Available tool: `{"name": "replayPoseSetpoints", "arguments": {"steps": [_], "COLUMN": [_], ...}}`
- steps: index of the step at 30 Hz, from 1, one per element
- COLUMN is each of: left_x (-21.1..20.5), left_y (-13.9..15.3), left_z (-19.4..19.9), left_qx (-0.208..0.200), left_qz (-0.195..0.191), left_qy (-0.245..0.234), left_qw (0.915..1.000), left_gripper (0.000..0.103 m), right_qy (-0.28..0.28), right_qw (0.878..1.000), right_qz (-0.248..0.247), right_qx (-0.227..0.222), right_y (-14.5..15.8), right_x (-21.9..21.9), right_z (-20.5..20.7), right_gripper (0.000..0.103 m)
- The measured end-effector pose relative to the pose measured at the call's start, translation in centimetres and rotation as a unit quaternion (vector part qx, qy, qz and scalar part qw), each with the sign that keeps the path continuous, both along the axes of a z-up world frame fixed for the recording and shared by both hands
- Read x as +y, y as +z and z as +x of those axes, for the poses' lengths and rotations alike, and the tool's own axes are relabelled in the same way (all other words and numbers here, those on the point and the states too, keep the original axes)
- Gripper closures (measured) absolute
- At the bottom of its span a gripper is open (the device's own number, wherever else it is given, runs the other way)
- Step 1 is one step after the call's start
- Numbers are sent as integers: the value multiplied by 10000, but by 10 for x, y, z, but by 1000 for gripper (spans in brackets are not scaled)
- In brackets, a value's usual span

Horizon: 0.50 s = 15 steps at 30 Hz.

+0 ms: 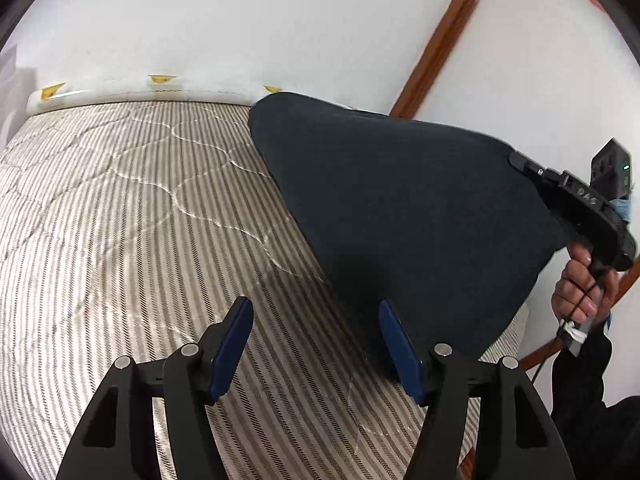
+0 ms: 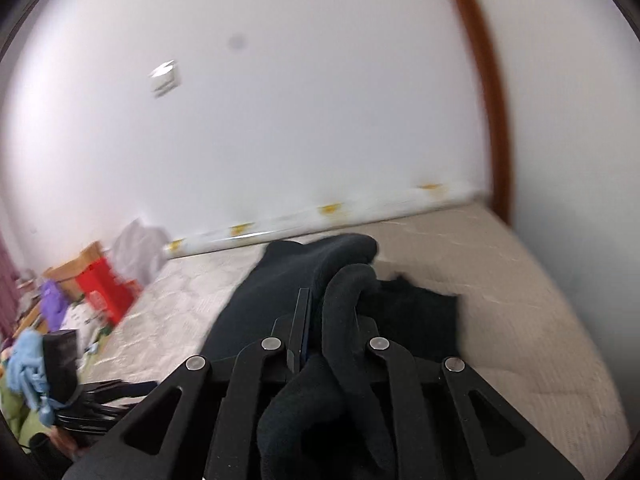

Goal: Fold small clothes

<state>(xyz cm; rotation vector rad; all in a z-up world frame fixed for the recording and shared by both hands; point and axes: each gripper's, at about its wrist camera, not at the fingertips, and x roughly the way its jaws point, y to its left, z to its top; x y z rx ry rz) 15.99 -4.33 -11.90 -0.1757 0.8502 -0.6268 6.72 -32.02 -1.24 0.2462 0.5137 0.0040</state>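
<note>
Dark garment [image 1: 400,208] hangs over the bed [image 1: 120,208], pinched in the right claw [image 1: 516,160]; the gaping, empty left claw [image 1: 316,344] should catch its near hem squarely.

Only lettering in sight: raised chars on the side of the right gripper [image 1: 516,162] body, left wrist view, approx "DAS", hard to read for sure. Small white plate on the wall [image 2: 165,79] in right wrist view is too blurred, no text legible.
</note>
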Motion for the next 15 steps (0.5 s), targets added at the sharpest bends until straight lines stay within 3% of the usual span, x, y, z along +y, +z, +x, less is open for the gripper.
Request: {"name": "replayPoseSetpoints", "arguments": {"steps": [4,7,11,15], "left_x": [-12,-23,-38,-58], "left_y": [-3,1,11,12], "left_z": [-2,-7,-27,-40], "left_qx": [35,-29,-258,-412], "left_qz": [-87,-82,10,231], "left_qy": [-199,-401,-879,-1255], "left_qw": [9998,9992,9958,9910], "left_gripper": [40,40,40,40], "right_qy": [-589,-644,-754,-861], "right_qw": [9950,9901,9908,9902], "right_qz": [149,371,265,57], "right_qx": [798,1187,1095,1102], "right_y": [-55,-91,-93,-87], "right_x": [-49,-63,-61,-63], "right_z": [0,-2,-13,-19], "right_gripper": [91,89,79,61]}}
